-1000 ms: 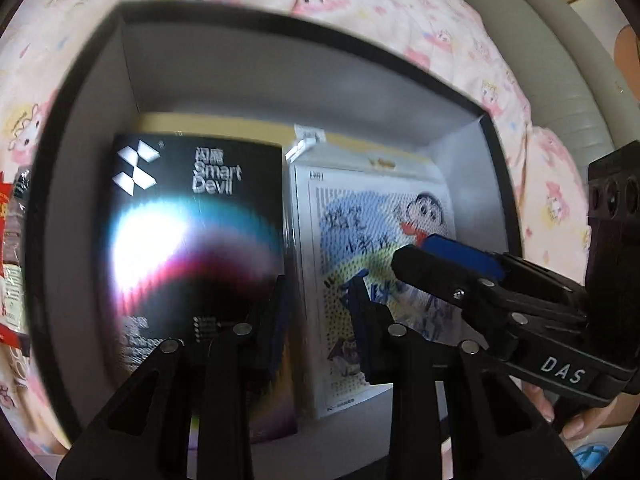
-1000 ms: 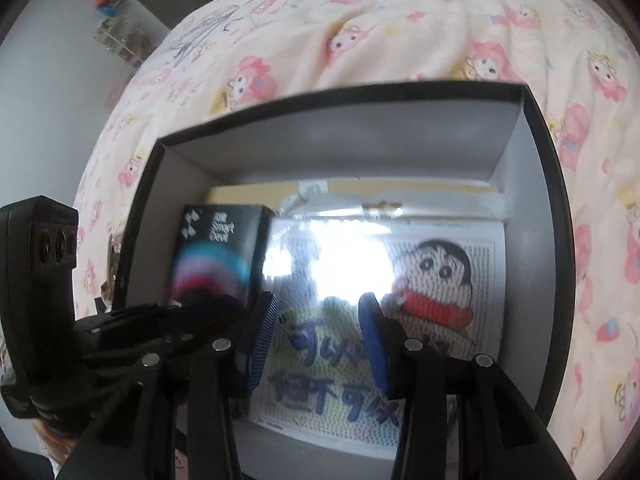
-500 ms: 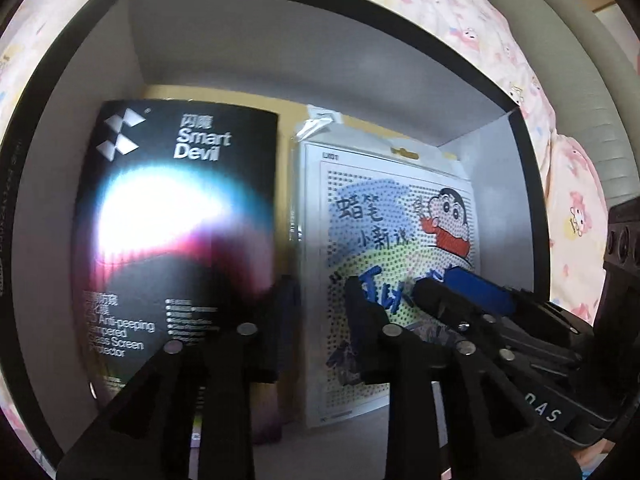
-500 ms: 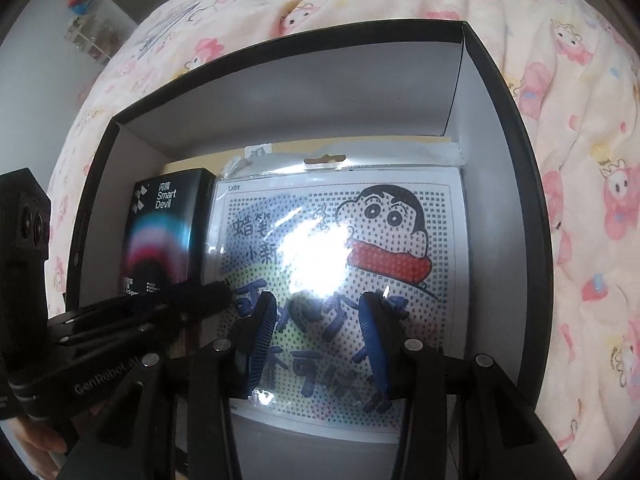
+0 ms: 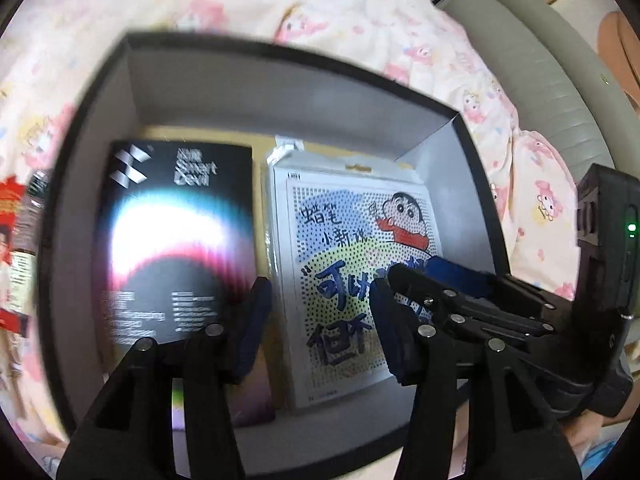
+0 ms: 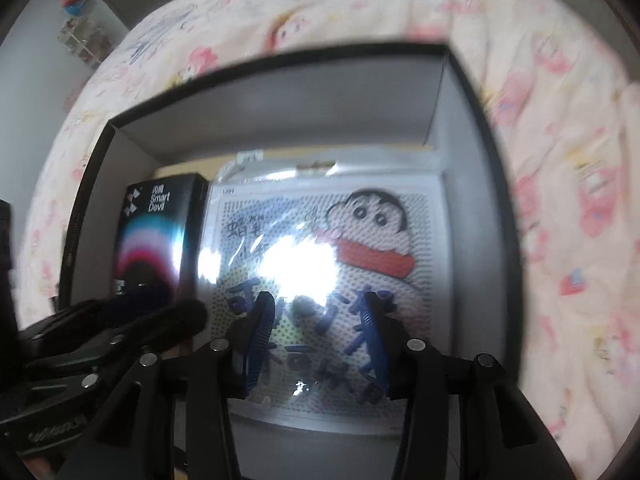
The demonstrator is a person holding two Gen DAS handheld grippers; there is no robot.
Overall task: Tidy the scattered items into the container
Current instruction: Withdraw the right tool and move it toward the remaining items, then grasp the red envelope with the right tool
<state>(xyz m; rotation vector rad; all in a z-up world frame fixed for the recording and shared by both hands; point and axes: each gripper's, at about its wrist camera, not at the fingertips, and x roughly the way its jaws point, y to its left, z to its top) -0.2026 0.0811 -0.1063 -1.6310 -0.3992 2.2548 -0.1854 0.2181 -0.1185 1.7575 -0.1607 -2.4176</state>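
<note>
Black-rimmed box (image 5: 280, 92) — black carton (image 5: 176, 240), cartoon bead pack (image 5: 360, 272) side by side inside

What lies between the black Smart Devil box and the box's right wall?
The bagged cartoon bead kit, flat on the box floor beside the Smart Devil box; right wrist view.

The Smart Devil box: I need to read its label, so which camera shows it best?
The left wrist view: the Smart Devil box lies large and whole in the container, though blurred. In the right wrist view the box is smaller, its lower end hidden by the left gripper.
</note>
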